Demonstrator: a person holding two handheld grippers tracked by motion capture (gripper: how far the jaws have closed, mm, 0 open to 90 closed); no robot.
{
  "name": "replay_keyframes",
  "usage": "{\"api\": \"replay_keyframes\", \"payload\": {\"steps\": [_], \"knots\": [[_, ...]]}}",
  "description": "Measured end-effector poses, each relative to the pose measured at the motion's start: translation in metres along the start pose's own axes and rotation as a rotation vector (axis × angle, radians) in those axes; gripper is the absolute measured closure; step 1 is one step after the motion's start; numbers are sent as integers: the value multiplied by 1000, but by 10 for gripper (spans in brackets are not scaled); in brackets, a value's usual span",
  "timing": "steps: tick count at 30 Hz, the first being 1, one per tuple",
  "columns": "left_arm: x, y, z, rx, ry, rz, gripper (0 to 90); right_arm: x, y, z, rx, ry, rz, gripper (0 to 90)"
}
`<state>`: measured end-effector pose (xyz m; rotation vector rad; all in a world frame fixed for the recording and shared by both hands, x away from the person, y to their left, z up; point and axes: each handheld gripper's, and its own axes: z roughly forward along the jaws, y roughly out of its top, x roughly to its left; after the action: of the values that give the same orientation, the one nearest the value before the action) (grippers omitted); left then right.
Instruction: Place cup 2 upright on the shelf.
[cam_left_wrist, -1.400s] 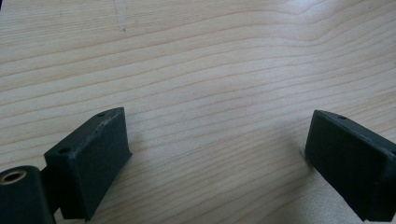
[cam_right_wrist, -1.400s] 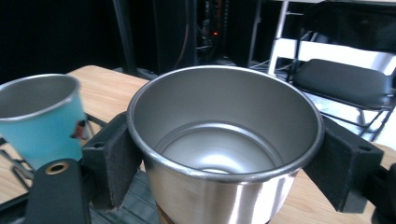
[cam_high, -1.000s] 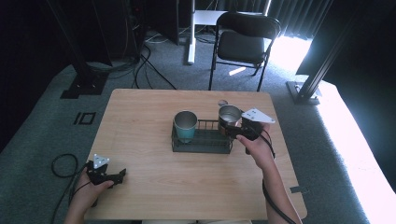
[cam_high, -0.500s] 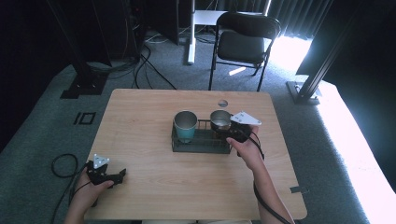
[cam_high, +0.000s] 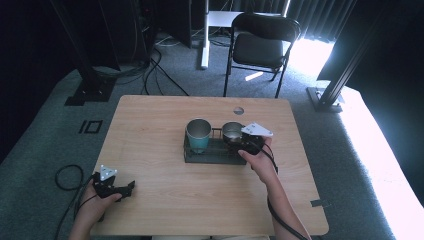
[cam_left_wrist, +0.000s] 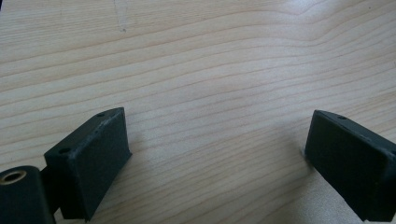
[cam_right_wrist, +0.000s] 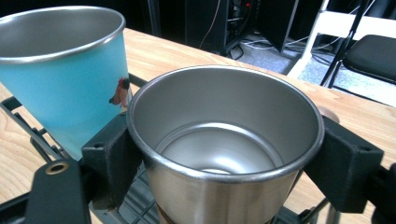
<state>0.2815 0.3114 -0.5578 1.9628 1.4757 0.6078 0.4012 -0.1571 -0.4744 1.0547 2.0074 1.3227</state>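
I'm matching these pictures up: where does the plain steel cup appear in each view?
High view: steel cup, centre, in the rack's right half.
Left gripper view: not in it.
Right gripper view: steel cup, centre, between the tongs' jaws.
Shared landmark: blue cup beside it.

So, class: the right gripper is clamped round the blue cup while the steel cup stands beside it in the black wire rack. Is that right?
Not quite. The right gripper is clamped round the steel cup; the blue cup stands beside it in the black wire rack. The right gripper view shows this.
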Motion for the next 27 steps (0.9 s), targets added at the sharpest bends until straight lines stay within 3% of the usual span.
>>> {"api": "replay_keyframes", "payload": {"steps": [14,23,27], "knots": [[0,0,0,0,0,0,71,4,-6,8,45,26,-23,181],[0,0,0,0,0,0,71,-1,-8,5,50,58,-9,179],[0,0,0,0,0,0,70,-3,-13,2,44,74,10,115]]}}
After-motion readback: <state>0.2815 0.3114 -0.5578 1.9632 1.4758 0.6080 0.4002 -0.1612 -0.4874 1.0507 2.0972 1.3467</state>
